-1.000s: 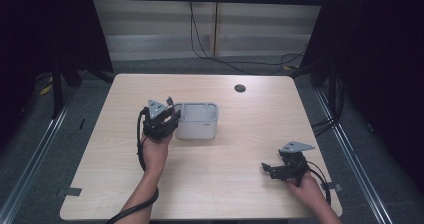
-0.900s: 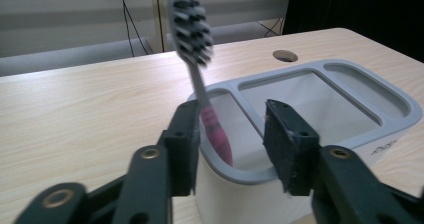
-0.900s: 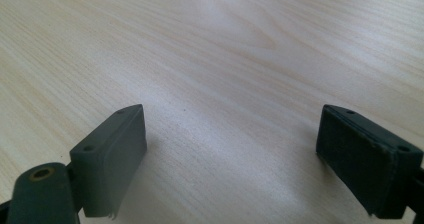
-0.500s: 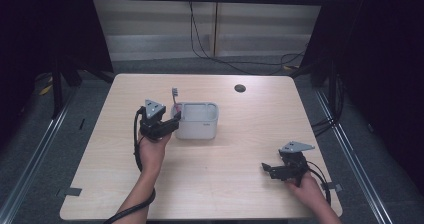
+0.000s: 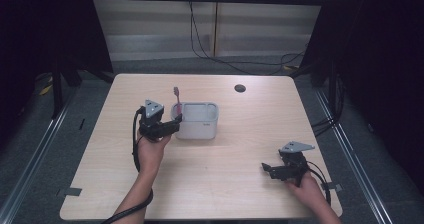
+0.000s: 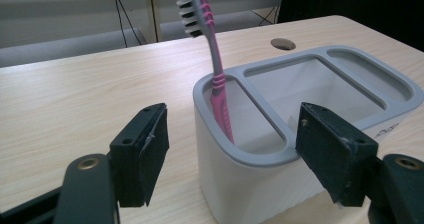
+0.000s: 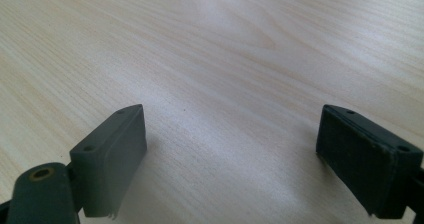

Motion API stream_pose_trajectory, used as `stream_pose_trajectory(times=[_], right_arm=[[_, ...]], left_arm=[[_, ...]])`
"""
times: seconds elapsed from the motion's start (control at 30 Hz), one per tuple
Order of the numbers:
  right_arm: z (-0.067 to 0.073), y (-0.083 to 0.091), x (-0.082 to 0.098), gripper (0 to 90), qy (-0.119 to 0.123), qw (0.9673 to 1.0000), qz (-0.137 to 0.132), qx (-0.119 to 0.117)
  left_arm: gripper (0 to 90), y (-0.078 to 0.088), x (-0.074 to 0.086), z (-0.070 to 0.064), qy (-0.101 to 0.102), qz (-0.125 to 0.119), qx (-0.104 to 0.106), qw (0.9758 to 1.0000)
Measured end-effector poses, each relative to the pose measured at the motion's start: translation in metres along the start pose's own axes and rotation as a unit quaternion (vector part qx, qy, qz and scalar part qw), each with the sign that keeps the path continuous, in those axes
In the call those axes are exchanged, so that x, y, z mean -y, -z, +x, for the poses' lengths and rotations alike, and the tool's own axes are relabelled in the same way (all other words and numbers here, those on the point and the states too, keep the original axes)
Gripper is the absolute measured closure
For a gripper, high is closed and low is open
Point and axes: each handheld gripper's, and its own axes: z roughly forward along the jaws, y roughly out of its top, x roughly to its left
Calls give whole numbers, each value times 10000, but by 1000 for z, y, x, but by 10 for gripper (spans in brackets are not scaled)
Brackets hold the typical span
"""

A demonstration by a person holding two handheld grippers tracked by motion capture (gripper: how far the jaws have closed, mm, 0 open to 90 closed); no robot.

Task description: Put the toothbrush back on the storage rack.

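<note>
A pink toothbrush [image 5: 176,101] stands head up in the left end compartment of a grey-white holder [image 5: 200,129] near the table's middle. My left gripper [image 5: 174,126] sits just left of the holder, and its jaws have just been opening. In the left gripper view the left gripper [image 6: 232,134] is open with its pads on either side of the holder's [image 6: 240,184] near corner, touching nothing. The toothbrush [image 6: 215,69] leans free on the holder's rim. My right gripper [image 5: 266,168] rests low at the front right, and the right gripper [image 7: 230,129] stands open over bare wood.
A round cable hole [image 5: 240,88] lies in the tabletop [image 5: 240,134] behind the holder at the right. The holder's two other compartments [image 6: 320,79] hold nothing. Cables hang along the wall behind the table, and metal rails run along the floor on both sides.
The left jaws have spread apart and let go of the toothbrush, which now stands in the holder by itself. The right gripper has stayed still.
</note>
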Motion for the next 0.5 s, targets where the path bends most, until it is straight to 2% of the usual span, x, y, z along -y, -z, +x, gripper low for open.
stream_pose_trajectory(times=[0.5], right_arm=[[0, 0, 0, 120, -3, 10000, 2, 1]], left_arm=[[267, 9, 0, 6, 84, 61, 129, 9999]])
